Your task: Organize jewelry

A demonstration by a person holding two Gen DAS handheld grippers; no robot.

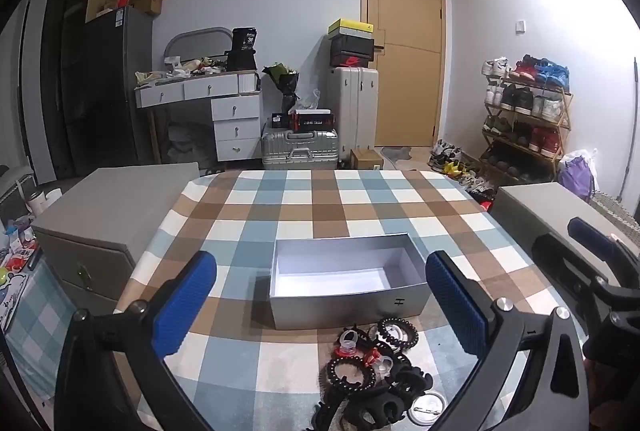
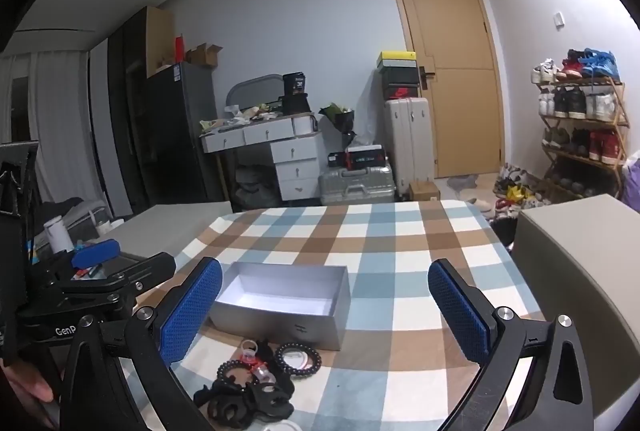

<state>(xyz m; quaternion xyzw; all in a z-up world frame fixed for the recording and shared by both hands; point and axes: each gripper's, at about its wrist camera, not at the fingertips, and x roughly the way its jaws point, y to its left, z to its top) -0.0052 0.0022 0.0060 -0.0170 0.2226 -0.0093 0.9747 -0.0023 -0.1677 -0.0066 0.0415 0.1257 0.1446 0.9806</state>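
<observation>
Before silver box [image 1: 348,305], tangled black jewelry [image 1: 372,371]

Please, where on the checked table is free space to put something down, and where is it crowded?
Free: the tablecloth beyond the silver box to the far edge, also both sides of the box. The box itself is empty. Crowded: the near strip before the box, where the pile of beaded bracelets and black clips lies.

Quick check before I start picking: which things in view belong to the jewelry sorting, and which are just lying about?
For the job:
- open silver rectangular cardboard box, empty
- heap of black beaded bracelets, rings and black hair clips on the checked cloth, in front of the box
- left claw and right claw, both open, holding nothing

Lying about:
- two grey storage boxes beside the table
- silver suitcase
- shoe rack
</observation>
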